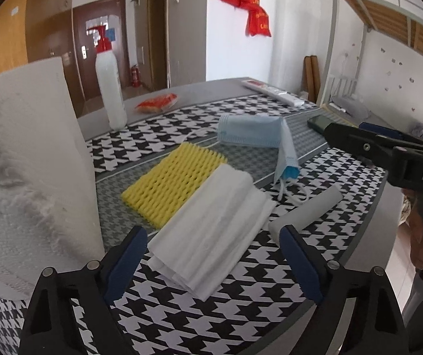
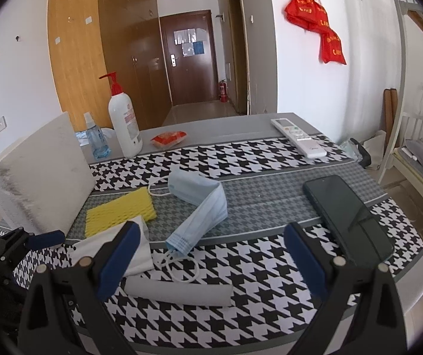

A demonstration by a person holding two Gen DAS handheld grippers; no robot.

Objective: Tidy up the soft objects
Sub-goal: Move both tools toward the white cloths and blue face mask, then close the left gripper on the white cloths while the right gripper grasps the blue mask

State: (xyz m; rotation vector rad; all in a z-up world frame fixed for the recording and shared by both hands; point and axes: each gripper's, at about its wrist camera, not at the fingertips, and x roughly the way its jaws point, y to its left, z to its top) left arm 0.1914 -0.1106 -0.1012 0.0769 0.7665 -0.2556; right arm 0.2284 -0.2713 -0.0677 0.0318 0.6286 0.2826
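Lying on the cloth (image 2: 270, 266): one mask (image 2: 199, 204), one yellow foam (image 2: 116, 213), one tissue (image 1: 208, 236), one roll (image 2: 178, 293). Left gripper (image 1: 214, 263) and right gripper (image 2: 211, 260) are both hovering wide, holding nothing.

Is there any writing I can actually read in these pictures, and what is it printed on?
"DAS": white letters on the right gripper, cut off at the picture's edge.
Red bags on the wall: yellow print, too blurred to read.
Pump bottle: label too small to read.
Remote control: markings too small to read.
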